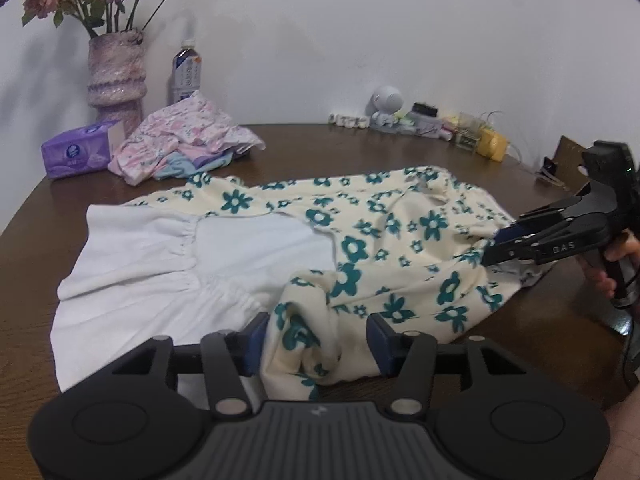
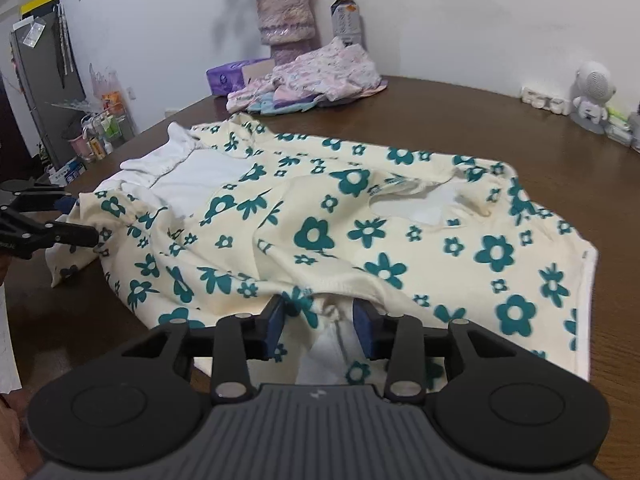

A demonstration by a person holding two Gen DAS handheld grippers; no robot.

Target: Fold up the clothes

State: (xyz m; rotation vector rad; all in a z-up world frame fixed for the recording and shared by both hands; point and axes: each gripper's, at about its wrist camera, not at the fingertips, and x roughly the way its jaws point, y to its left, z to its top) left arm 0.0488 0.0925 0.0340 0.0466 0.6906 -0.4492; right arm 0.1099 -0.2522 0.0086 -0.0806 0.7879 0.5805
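Halfway at best: floral dress [image 2: 360,216] spread across brown table [image 2: 500,128], one side flipped to bare white lining [image 1: 160,264], no tidy fold yet. Left gripper [image 1: 316,344] partly spread around a bunched cream sleeve, cloth filling the gap, pads hardly pinching. Right gripper [image 2: 318,326] likewise half-spread over a puckered hem; cannot tell whether pressing. Soft knit, cream with teal flowers, gathered white seam, limp rumpled ridges. Pink pile [image 1: 188,140] waiting at far edge beside purple tissue pack [image 1: 80,152] and lumpy vase [image 1: 116,76]. Plenty left: flatten, bring sides in, fold, then next garment.
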